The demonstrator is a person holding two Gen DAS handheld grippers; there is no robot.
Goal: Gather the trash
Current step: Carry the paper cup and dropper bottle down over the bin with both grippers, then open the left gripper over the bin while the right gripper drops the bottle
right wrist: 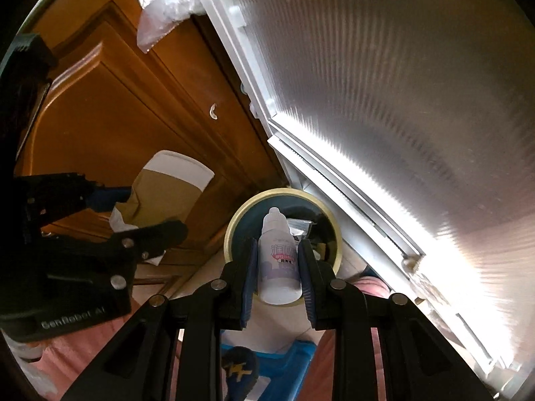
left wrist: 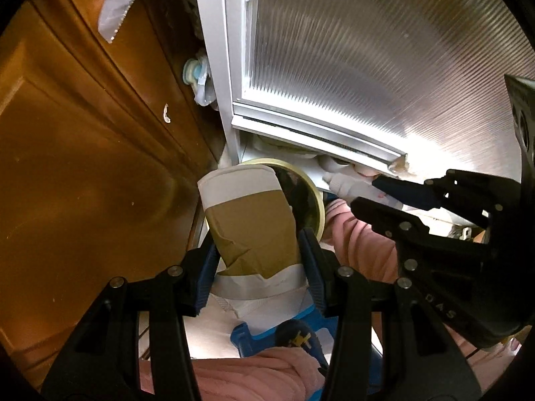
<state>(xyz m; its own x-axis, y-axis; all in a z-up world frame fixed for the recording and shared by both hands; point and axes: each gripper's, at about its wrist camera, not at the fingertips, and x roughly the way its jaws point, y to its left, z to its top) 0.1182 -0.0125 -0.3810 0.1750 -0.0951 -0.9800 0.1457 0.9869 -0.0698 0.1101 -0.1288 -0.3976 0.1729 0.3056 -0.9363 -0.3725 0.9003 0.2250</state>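
Observation:
My left gripper (left wrist: 259, 250) is shut on a crumpled paper cup (left wrist: 249, 220), brown with white bands, held in the air. The cup also shows in the right wrist view (right wrist: 167, 187), held by the left gripper (right wrist: 147, 210). My right gripper (right wrist: 277, 264) is shut on a small white dropper bottle (right wrist: 279, 260) with a printed label. In the left wrist view the right gripper (left wrist: 371, 193) holds that bottle (left wrist: 347, 185) to the right of the cup. A round bin (right wrist: 234, 220) with a pale yellow rim and dark inside sits just below and behind both items, and shows in the left wrist view (left wrist: 319, 207).
A brown wooden door (left wrist: 83, 133) fills the left. A white-framed ribbed glass panel (left wrist: 367, 67) fills the right. A clear plastic bag (right wrist: 164, 3) hangs at the top. Pink fabric (left wrist: 364, 247) and a blue object (right wrist: 277, 357) lie below.

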